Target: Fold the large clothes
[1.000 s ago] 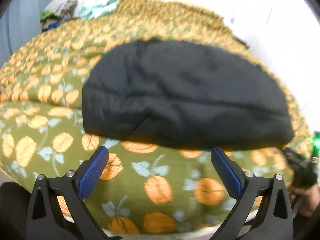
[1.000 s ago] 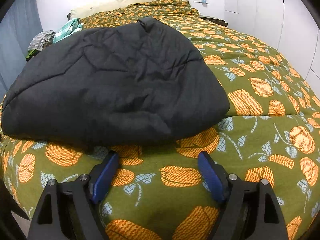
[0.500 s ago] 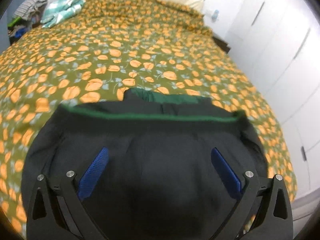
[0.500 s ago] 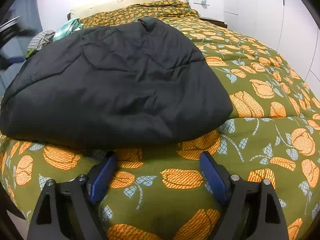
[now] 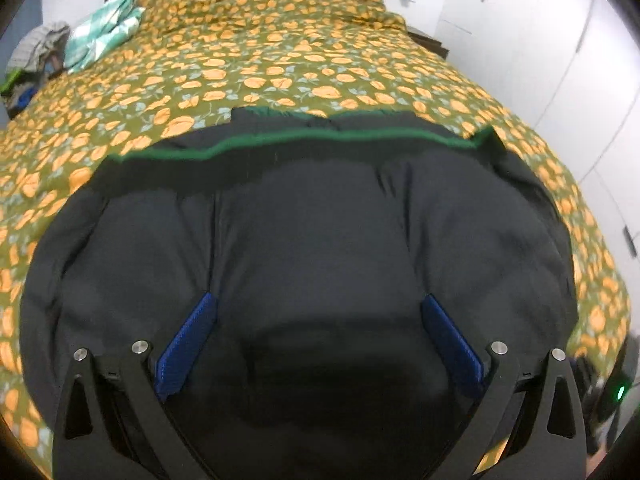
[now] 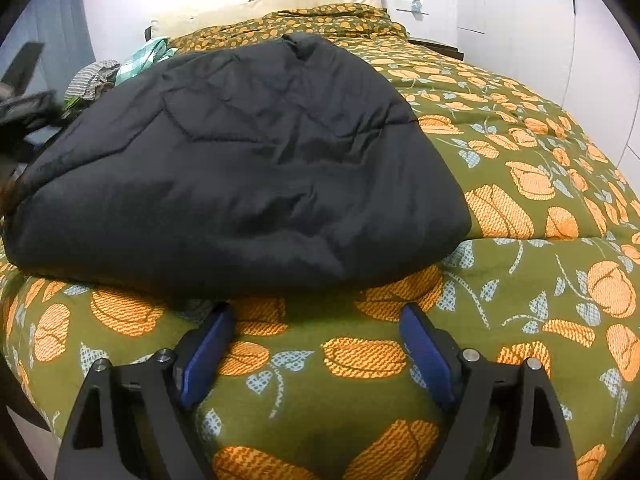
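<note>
A bed spread (image 6: pixel 520 280) of olive green with orange flowers fills both views. On it lies the folded black quilted jacket (image 6: pixel 248 168), its green-lined edge at twelve o'clock in the left wrist view. The left gripper (image 5: pixel 320 320) hangs over the jacket, jaws wide, nothing pinched. The right gripper (image 6: pixel 316 332) stands spread at the jacket's six o'clock, over bare spread, empty.

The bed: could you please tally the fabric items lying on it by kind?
Black padded jacket: 1
Teal-and-white checked cloth: 1
Cream pillow: 1
Grey striped clothes heap at the bed's edge: 1
Total: 4
</note>
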The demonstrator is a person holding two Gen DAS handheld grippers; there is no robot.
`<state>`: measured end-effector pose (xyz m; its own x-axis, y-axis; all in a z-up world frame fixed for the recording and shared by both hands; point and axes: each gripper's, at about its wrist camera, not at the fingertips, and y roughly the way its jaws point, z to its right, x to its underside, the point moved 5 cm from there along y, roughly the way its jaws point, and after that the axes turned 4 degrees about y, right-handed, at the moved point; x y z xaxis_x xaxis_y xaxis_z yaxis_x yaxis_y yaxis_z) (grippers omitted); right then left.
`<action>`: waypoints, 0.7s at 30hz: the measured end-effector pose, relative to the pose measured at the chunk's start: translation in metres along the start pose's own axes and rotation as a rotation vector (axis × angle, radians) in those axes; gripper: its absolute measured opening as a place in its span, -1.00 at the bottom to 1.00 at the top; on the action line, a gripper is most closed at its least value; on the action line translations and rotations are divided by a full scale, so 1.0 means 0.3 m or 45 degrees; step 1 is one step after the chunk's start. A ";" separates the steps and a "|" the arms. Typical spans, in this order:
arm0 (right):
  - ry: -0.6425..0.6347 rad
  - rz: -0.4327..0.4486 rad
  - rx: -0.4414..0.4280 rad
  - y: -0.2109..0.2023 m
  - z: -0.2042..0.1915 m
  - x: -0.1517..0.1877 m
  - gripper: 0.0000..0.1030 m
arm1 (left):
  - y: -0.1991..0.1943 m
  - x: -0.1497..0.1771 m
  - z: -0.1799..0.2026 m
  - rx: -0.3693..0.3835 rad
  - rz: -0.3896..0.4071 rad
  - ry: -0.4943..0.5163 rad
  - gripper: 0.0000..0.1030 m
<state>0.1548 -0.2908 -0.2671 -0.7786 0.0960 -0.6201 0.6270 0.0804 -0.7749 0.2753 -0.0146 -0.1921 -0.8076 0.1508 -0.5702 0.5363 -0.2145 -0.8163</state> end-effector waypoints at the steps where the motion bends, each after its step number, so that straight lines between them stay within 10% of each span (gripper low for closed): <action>1: 0.002 -0.001 -0.003 0.000 0.000 0.000 0.70 | -0.006 0.011 0.010 -0.006 0.006 0.015 0.98; 21: 0.000 0.008 0.053 0.017 -0.016 -0.009 0.70 | 0.051 0.140 0.053 -0.079 -0.001 0.134 0.99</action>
<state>0.1602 -0.2860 -0.2688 -0.7745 0.0966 -0.6252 0.6305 0.0383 -0.7752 0.2457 -0.0270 -0.2270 -0.7796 0.2524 -0.5731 0.5523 -0.1543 -0.8193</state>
